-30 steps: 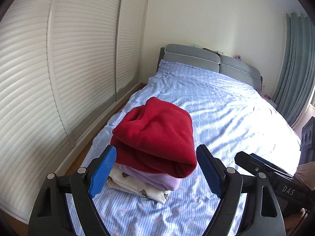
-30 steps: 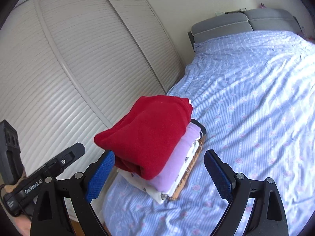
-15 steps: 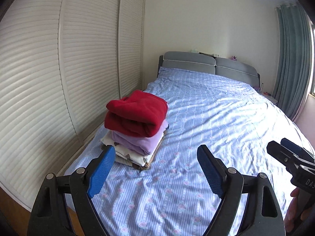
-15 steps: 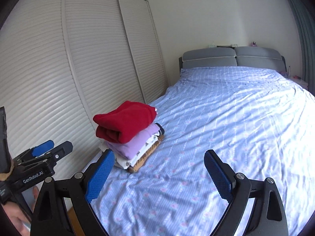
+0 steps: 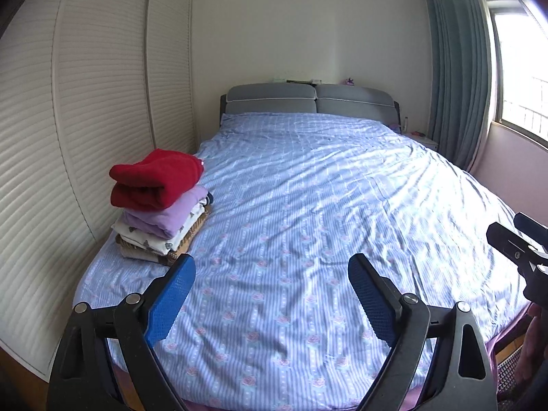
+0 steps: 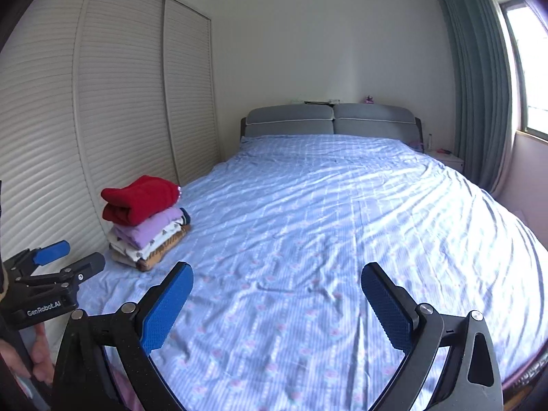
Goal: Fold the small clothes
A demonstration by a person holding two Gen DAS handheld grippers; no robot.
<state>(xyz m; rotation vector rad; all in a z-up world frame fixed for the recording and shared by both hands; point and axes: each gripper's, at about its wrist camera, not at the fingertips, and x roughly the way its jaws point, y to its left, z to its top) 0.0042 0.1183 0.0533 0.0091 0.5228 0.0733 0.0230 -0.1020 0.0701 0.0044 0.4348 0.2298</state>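
Now both claws [image 5: 270, 294] [image 6: 276, 303] wide, empty.

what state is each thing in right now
left tongs: open, empty
right tongs: open, empty
red top: folded, top of pile
purple top: folded, under the red
curtain: drawn aside
wardrobe doors: shut

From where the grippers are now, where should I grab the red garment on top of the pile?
Take the red garment by its rolled fold edge, the rounded end facing the grippers, coming in from the foot of the bed. That edge is thick and overhangs the purple garment beneath, so probably only the red piece gets pinched.
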